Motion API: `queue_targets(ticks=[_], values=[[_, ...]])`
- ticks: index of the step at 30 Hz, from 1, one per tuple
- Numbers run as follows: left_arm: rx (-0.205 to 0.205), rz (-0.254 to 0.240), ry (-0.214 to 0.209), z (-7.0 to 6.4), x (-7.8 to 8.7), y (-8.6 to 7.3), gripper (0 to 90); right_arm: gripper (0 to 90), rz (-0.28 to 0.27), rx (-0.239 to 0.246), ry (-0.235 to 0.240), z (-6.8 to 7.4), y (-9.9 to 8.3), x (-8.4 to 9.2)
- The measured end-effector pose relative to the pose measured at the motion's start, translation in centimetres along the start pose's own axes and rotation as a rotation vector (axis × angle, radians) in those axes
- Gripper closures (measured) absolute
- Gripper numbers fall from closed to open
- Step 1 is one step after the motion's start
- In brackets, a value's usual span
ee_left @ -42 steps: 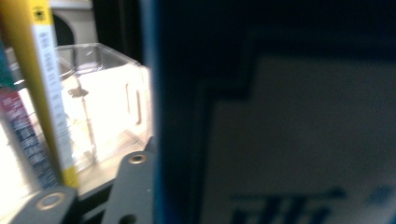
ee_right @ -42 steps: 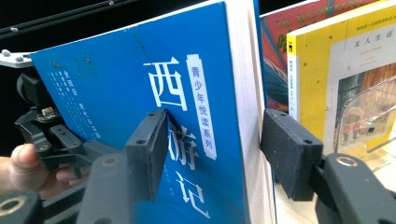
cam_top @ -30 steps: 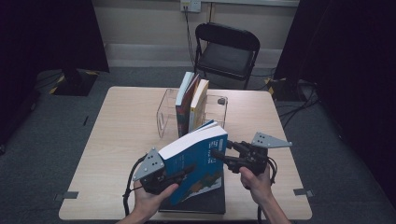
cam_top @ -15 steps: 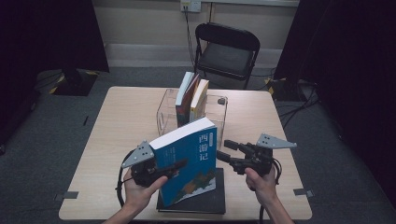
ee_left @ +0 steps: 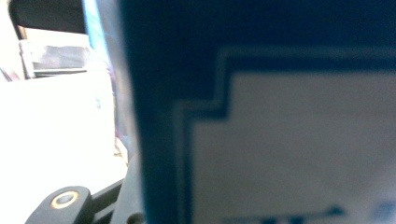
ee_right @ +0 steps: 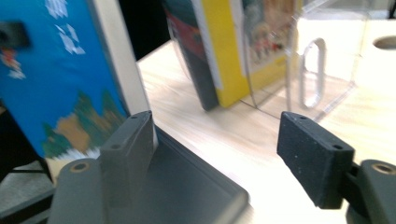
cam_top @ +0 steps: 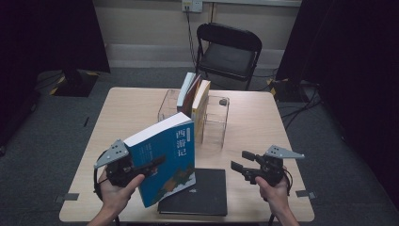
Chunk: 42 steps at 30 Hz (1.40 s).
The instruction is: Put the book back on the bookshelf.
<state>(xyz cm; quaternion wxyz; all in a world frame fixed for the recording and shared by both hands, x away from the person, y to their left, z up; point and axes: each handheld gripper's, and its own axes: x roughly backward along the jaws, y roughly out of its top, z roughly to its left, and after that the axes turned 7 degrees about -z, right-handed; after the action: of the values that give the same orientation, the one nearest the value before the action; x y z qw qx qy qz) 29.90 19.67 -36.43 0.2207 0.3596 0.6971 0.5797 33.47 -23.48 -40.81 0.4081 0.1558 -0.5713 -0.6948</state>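
Wooden table [cam_top: 127, 113] underneath, black book [cam_top: 200, 193] flat on it near the front edge. Blue book [cam_top: 164, 160] raised and tilted, clamped in left gripper [cam_top: 153, 165], lower corner over the black one. Right gripper [cam_top: 238, 161] well right of it, jaws just opened wide, holding nothing. Clear rack [cam_top: 216, 117] with books beyond.

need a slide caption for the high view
Left gripper holds a blue book upright above a black book; right gripper open beside it.

Left claw [cam_top: 157, 162] clamped, raised, tilted; right claw [cam_top: 239, 160] just opened, empty, level.
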Motion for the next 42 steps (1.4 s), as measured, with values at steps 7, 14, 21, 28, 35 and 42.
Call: queue_targets(ticks=[7,14,21,28,35,42], values=[[0.009,-0.026,0.038,1.0,1.4,0.6,61.7,21.2,0.061,-0.002,-0.070,-1.1,-1.1,0.0],[0.023,-0.064,0.123,2.3,2.6,1.2,61.7,16.9,0.163,0.030,-0.169,-2.7,-2.8,-0.6],[0.010,-0.058,0.211,3.8,2.9,1.3,61.8,16.3,0.244,0.025,-0.253,-4.4,-4.4,-1.6],[0.014,-0.059,0.249,4.7,1.9,1.7,61.8,15.5,0.349,0.070,-0.330,-4.8,-5.9,-3.4],[-0.022,-0.045,0.288,4.8,-0.1,2.2,61.8,14.9,0.368,0.116,-0.357,-4.7,-6.6,-3.9],[-0.022,-0.051,0.306,4.9,-2.0,2.7,61.9,12.9,0.319,0.162,-0.375,-4.6,-7.4,-4.0]])
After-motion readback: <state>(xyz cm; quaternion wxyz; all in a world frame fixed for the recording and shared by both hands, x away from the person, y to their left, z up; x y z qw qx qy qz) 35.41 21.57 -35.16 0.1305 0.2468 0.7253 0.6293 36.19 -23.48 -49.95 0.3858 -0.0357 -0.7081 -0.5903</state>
